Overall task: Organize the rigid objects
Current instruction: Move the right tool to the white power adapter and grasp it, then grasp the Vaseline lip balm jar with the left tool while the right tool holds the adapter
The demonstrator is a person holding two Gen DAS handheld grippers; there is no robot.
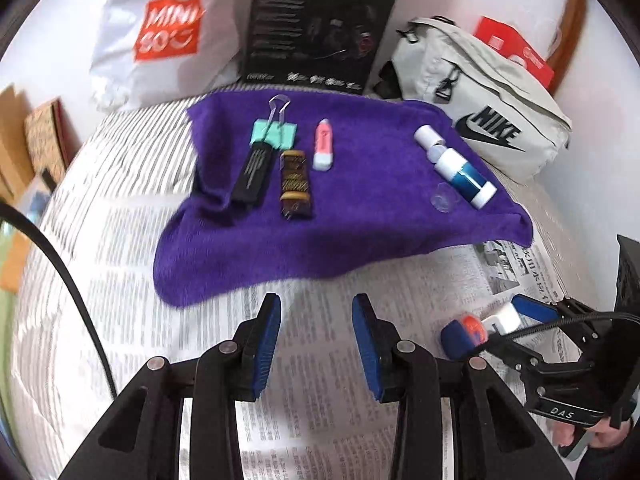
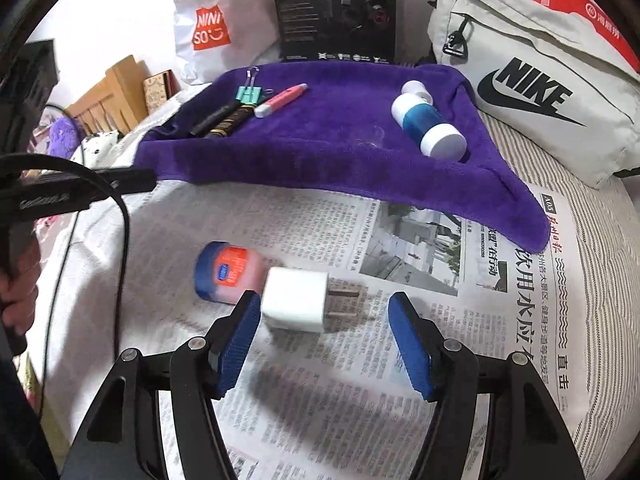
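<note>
A purple towel (image 1: 332, 216) lies on newspaper and holds a mint binder clip (image 1: 274, 133), a black pen case (image 1: 254, 172), a brown comb-like piece (image 1: 295, 182), a pink eraser stick (image 1: 323, 145) and a blue-white bottle (image 1: 460, 168). A white plug adapter (image 2: 296, 299) and a small blue-lidded orange jar (image 2: 226, 272) lie on the newspaper. My right gripper (image 2: 324, 308) is open, its fingers on either side of the adapter, the left pad close to it. My left gripper (image 1: 316, 316) is open and empty above the newspaper, in front of the towel.
A grey Nike bag (image 2: 536, 80) sits at the right behind the towel. A white Miniso bag (image 1: 160, 36) and a black box (image 1: 320, 20) stand at the back. A red box (image 1: 516, 52) lies behind the Nike bag. Newspaper (image 2: 400, 360) covers the striped bed.
</note>
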